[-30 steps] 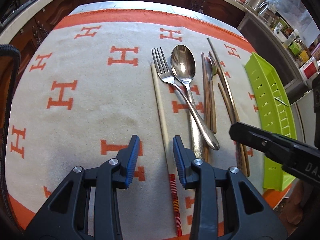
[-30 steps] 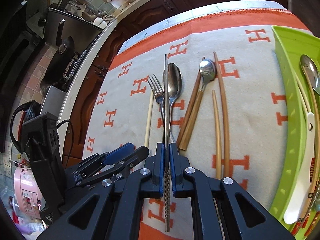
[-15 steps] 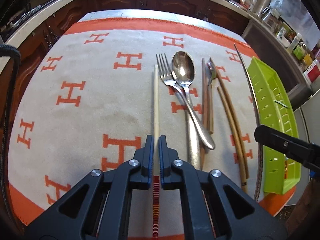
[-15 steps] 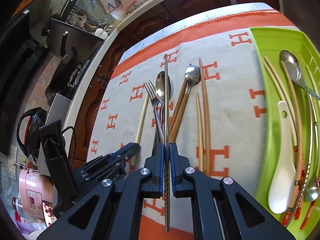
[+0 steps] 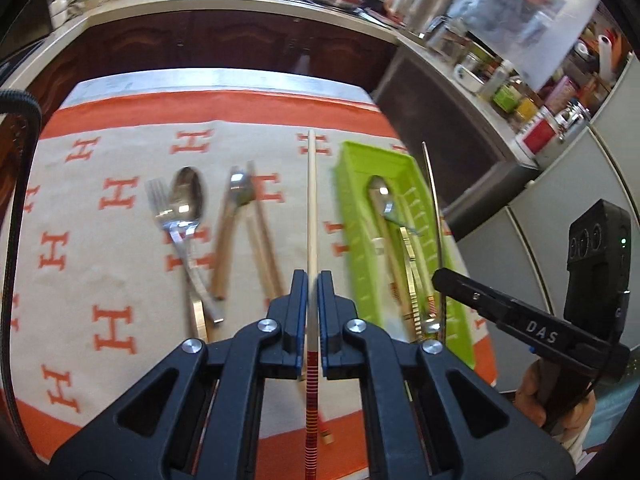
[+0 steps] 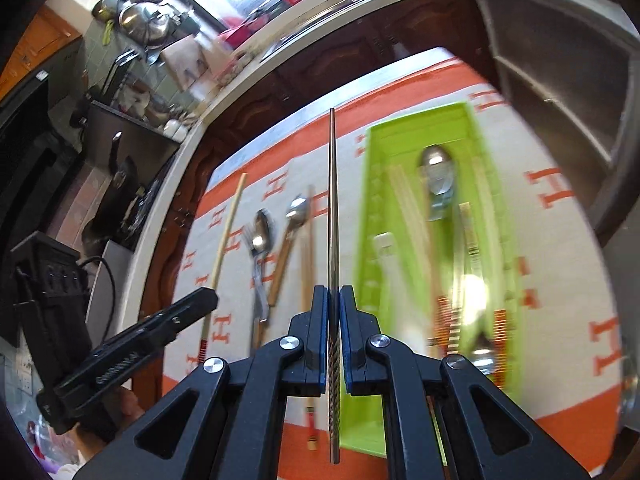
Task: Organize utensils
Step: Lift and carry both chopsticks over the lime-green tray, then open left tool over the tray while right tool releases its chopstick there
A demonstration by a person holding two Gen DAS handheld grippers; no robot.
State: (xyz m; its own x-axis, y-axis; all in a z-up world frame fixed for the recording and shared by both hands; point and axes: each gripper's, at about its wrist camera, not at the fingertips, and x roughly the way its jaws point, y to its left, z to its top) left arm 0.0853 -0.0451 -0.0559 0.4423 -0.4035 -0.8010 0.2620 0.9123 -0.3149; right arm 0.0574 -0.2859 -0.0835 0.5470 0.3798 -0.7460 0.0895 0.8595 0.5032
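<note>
Chopsticks lifted — "DAS" on hand-held gripper [image 5: 440, 280]

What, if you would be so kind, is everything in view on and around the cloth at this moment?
Cloth: one, cream with orange H marks, covers the table.
Tray: one, lime green, right of the loose utensils; holds blurred utensils.
Fork: one, silver, on cloth.
Large spoon: one, silver, beside fork.
Wooden-handled spoon: one, on cloth.
Brown chopsticks: two, on cloth.
Pale chopstick: one, red-striped end, held.
Metal chopstick: one, silver, held.
Left hand-held gripper: shut.
Right hand-held gripper: shut.
</note>
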